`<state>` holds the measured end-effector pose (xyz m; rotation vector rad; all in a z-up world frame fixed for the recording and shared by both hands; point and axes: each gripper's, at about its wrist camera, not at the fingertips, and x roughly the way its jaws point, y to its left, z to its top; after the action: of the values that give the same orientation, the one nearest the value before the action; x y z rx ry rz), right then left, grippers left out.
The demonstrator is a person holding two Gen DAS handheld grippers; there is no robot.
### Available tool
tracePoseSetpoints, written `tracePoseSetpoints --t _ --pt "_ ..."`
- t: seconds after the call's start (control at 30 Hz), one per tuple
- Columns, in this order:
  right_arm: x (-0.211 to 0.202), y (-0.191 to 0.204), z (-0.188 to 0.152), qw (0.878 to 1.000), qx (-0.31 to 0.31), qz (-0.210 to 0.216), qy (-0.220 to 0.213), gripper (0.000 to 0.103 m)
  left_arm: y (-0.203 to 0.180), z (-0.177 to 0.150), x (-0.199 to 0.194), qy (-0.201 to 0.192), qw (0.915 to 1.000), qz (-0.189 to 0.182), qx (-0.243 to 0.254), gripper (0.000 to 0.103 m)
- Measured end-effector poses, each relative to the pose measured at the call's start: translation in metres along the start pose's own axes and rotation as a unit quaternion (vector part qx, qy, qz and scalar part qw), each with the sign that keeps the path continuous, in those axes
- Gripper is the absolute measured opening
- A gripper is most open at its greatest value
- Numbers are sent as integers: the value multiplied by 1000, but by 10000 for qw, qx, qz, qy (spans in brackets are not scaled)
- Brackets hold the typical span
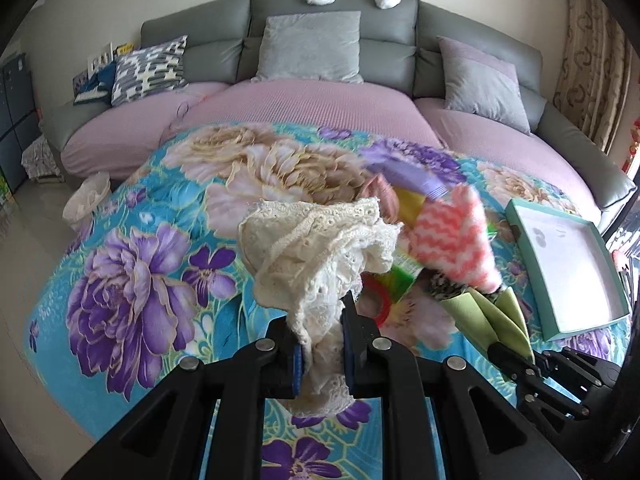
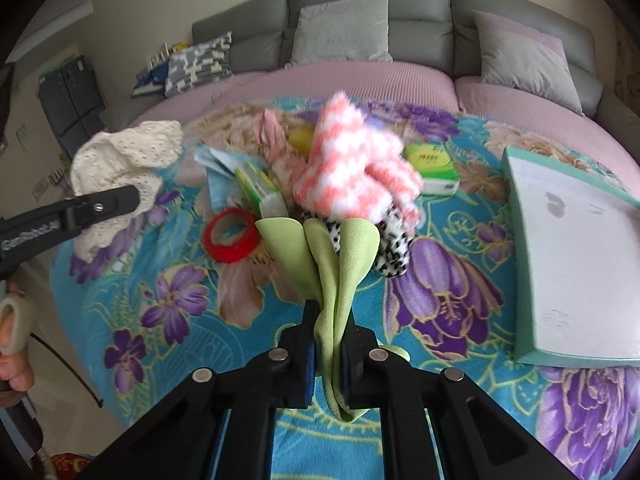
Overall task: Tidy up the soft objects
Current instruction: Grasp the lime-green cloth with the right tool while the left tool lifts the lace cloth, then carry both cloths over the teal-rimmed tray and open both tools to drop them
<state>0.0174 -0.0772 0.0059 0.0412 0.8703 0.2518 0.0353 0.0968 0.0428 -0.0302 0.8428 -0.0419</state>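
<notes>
My left gripper [image 1: 318, 314] is shut on a cream lace cloth [image 1: 316, 240], which bunches up above the floral blanket [image 1: 132, 280]. The right wrist view shows the same lace cloth [image 2: 120, 160] at the left, in the left gripper [image 2: 134, 200]. My right gripper [image 2: 330, 316] is shut on a folded light green cloth [image 2: 320, 256]. A blurred fuzzy pink-and-white cloth [image 2: 352, 168] lies over its far end, with a black-and-white spotted cloth [image 2: 394, 252] under it. The left wrist view has the green cloth [image 1: 500, 312] and the pink-and-white cloth [image 1: 452, 240] at the right.
A shallow teal tray [image 2: 576, 248] lies on the blanket at the right. A red tape ring [image 2: 230, 236], a green tissue pack [image 2: 434, 164], a pink cloth [image 2: 272, 132] and a pale blue cloth [image 2: 216, 168] lie mid-blanket. A grey sofa [image 1: 320, 12] with cushions stands behind.
</notes>
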Motion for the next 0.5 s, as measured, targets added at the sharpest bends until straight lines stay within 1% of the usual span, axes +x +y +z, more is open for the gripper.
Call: tracePoseSetpoints --t 0.07,0.23,0.37,0.5 --pt "-15 -4 4 9998 80 -11 -166 10 -8 7 -8 -99 9999 -26 86 16" --pt "-55 -23 24 9966 196 -192 -783 10 -38 32 -27 -438 9980 -217 399 17" --pt "-78 -49 40 9915 339 -607 -1097 10 -75 53 -34 -654 9940 -476 742 17" --pt "-87 -77 48 9857 562 -1013 -1223 10 -117 65 -32 -729 9882 -788 1094 17"
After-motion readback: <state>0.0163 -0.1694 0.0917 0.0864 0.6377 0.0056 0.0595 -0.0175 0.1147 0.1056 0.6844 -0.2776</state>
